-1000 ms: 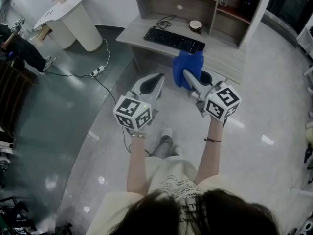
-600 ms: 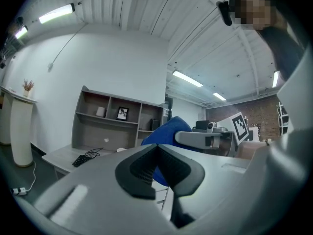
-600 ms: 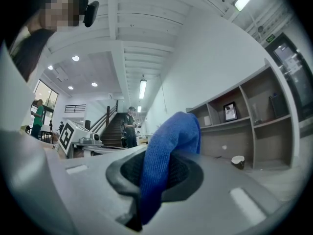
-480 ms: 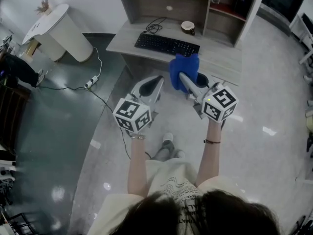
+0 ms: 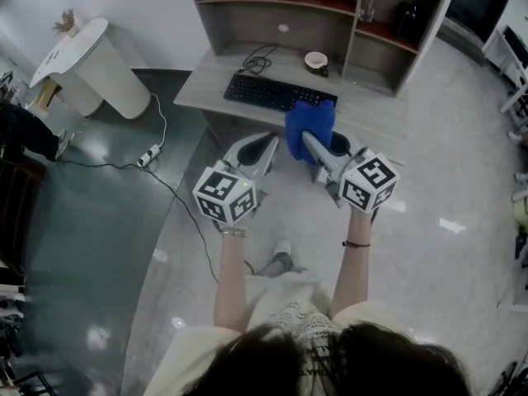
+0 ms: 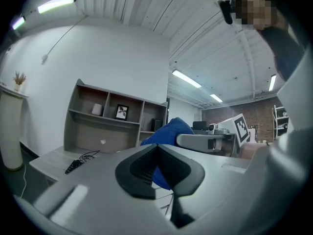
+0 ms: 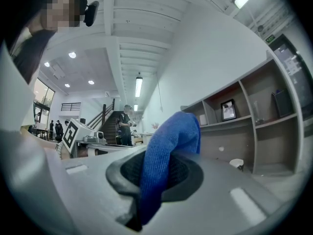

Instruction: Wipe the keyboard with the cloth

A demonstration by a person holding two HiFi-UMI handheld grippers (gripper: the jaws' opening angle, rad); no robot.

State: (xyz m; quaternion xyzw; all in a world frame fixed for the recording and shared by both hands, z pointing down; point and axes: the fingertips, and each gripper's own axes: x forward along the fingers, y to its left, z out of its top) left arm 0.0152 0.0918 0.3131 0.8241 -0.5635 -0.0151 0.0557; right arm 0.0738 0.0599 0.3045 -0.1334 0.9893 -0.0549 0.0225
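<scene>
Risk: the blue cloth (image 5: 312, 118) is pinched by a single fold in the right tongs (image 5: 308, 139), so it may pull free or bunch once pressed onto the black keyboard (image 5: 276, 93). The keyboard lies unbraced on the tabletop (image 5: 375, 114) and may slide. Left tongs (image 5: 268, 141) are closed on nothing. Cloth: soft, fuzzy weave, bulging past the tips, held in air near the tabletop's front edge.

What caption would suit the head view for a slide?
Facing a desk, a person holds a blue cloth in the right gripper; left gripper shut, empty; keyboard ahead.
</scene>
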